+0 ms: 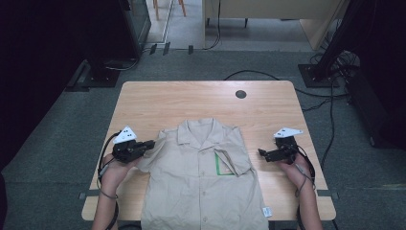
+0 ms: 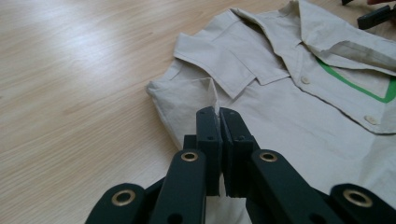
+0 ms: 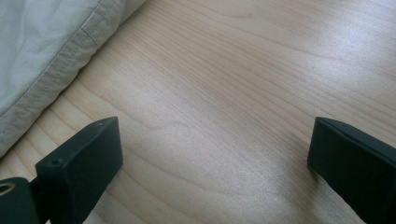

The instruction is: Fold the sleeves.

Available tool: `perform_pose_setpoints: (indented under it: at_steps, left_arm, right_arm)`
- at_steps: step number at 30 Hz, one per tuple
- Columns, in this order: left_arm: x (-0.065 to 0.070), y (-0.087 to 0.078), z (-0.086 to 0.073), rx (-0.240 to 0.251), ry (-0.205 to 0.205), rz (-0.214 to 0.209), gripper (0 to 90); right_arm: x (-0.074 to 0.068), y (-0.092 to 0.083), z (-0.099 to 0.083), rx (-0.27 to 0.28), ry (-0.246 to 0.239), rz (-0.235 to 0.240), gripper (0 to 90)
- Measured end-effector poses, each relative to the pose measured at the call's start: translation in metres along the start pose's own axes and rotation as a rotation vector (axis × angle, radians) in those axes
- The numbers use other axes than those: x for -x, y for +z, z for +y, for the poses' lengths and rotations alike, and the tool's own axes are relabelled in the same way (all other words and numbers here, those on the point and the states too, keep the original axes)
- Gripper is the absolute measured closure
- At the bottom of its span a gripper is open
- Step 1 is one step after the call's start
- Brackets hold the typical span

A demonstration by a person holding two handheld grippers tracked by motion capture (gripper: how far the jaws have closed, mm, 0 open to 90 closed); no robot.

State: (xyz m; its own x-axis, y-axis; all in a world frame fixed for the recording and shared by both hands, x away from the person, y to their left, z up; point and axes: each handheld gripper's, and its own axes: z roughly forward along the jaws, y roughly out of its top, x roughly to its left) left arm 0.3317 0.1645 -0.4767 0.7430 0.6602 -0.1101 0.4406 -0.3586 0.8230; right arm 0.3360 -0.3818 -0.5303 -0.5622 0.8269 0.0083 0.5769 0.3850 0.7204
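Nearest the high camera lies the hem of the beige shirt [image 1: 203, 172], spread flat with its front up on the wooden table [image 1: 191, 98], collar towards the far edge and the hem hanging at the near one; at the left, the left gripper [image 1: 152, 143] has its jaws pressed together on a fold of the shirt's sleeve [image 2: 187, 95], the cloth pinched up between the pads in the left gripper view; in the middle sit the collar [image 2: 261, 51], a row of buttons and a green-edged pocket [image 1: 223, 164]; at the right, the right gripper [image 1: 261, 153] rests just beside the other sleeve, jaws spread wide over bare wood and touching no cloth. The work in hand looks like folding the sleeve inward; the pinch takes only a narrow ridge of fabric, so a quick pull could slip it free, or drag the whole shirt sideways since nothing pins the far side; the pocket flap might also crease under the fold.
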Motion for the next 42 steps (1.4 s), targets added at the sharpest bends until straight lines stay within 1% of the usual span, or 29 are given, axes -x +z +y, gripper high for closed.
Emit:
perform_pose_setpoints:
  at_steps: [5,6,13,21,27,29,32,38,39,40,42]
  left_arm:
    - [0.007,0.005,0.004,0.004,0.005,-0.019,87.4]
    - [0.008,0.006,0.005,0.001,0.011,-0.02,87.4]
    - [0.016,0.009,0.01,0.001,0.019,-0.03,87.4]
    - [0.026,0.009,0.017,0.012,0.046,-0.049,87.3]
    - [0.033,0.007,0.023,0.021,0.041,-0.07,87.4]
    - [0.034,0.007,0.024,0.023,0.048,-0.073,87.3]
    - [0.039,0.006,0.027,0.032,0.061,-0.087,87.3]
    - [0.045,0.011,0.029,0.035,0.061,-0.107,87.3]
    - [0.048,0.014,0.029,0.03,0.058,-0.114,87.3]
    - [0.048,0.016,0.029,0.024,0.063,-0.111,87.3]
    - [0.05,0.02,0.028,0.019,0.062,-0.121,87.3]
  right_arm:
    - [0.0,0.0,0.0,0.0,0.001,-0.001,2.7]
    - [0.0,0.0,0.0,0.0,0.001,-0.001,2.7]
    - [0.0,0.0,0.0,0.0,0.002,-0.001,2.7]
    - [0.0,0.0,0.0,0.0,0.002,-0.001,2.7]
    - [0.0,0.0,0.0,0.0,0.001,-0.001,2.7]
    - [0.0,0.0,0.0,0.0,0.001,-0.001,2.7]
    - [0.0,0.0,0.0,0.0,0.002,-0.002,2.7]
    - [0.0,0.0,0.0,0.0,0.002,-0.001,2.7]
    - [0.0,0.0,0.0,0.0,0.002,-0.001,2.7]
    - [0.0,0.0,0.0,0.0,0.002,-0.001,2.7]
    - [0.0,0.0,0.0,0.0,0.002,-0.001,2.7]
